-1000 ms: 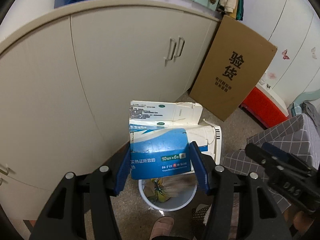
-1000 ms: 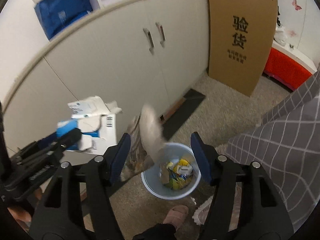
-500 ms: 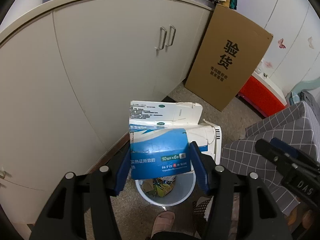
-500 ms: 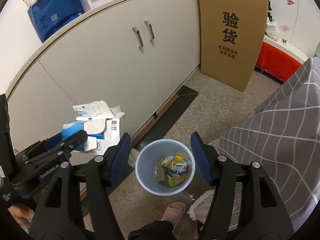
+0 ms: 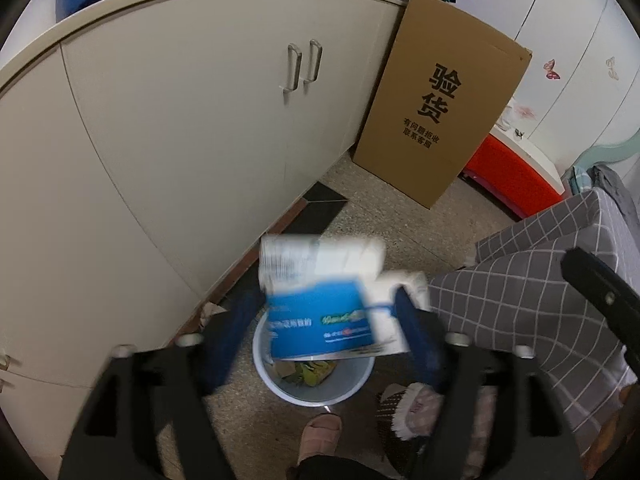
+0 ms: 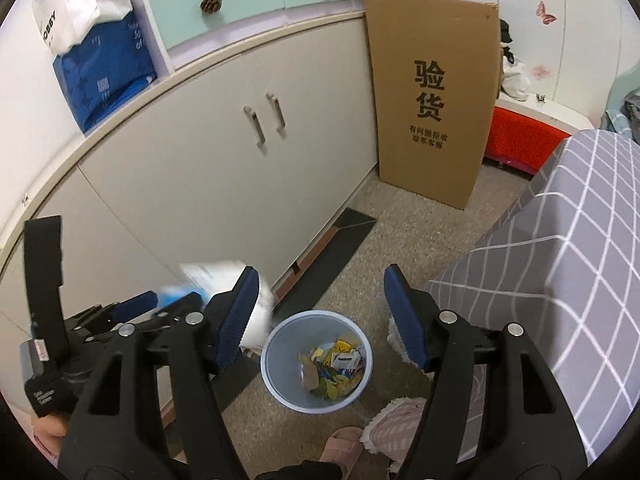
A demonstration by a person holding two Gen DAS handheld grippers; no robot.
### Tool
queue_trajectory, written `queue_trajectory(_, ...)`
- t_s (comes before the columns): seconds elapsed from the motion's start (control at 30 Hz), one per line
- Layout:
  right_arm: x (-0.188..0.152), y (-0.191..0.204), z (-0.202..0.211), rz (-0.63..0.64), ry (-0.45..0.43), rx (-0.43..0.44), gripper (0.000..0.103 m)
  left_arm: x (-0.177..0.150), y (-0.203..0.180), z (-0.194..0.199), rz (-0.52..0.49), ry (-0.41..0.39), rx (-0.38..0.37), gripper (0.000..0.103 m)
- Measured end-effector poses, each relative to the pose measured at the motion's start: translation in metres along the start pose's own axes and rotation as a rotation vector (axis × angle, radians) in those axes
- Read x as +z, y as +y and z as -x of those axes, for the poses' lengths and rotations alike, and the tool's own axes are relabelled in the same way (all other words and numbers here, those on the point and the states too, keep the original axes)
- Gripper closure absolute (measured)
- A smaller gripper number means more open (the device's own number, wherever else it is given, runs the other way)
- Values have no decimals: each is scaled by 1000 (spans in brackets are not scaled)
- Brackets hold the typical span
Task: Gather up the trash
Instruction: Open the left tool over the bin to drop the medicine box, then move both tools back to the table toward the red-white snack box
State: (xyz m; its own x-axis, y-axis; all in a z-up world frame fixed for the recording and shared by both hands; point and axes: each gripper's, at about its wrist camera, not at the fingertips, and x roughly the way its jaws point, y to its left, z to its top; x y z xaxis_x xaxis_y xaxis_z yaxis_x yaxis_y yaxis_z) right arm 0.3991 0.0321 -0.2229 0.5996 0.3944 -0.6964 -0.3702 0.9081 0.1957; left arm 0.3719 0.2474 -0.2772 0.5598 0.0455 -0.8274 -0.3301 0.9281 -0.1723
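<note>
Opening the left gripper (image 5: 328,332) wide, jaws parting around the blurred blue-and-white medicine carton (image 5: 324,320), pads off its sides, directly above the pale blue wastebasket (image 6: 276,384) holding yellow wrappers. Holding the right gripper (image 6: 320,316) released and empty over the same bin, beside the grey checked bedcover (image 6: 560,280).

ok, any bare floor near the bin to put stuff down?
Free: the speckled floor between the cardboard box, the cabinet and the checked bedding. Crowded: around the bin, with slippers, a foot and both hand-held grippers overhead.
</note>
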Motion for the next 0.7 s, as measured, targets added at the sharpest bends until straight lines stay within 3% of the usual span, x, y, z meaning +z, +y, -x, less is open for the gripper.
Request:
queue_trajectory(0.13, 3, -9, 13, -18, -21, -2, 38, 2, -8, 4, 22, 12, -10, 24)
queue_trajectory(0.43, 9, -51, 67, -104, -117, -1, 37, 4, -61, 48, -43, -65, -69, 24)
queue_trajectory(0.7, 3, -146, 141, -241, -225, -82, 36, 4, -176, 82, -192, -109, -207, 24)
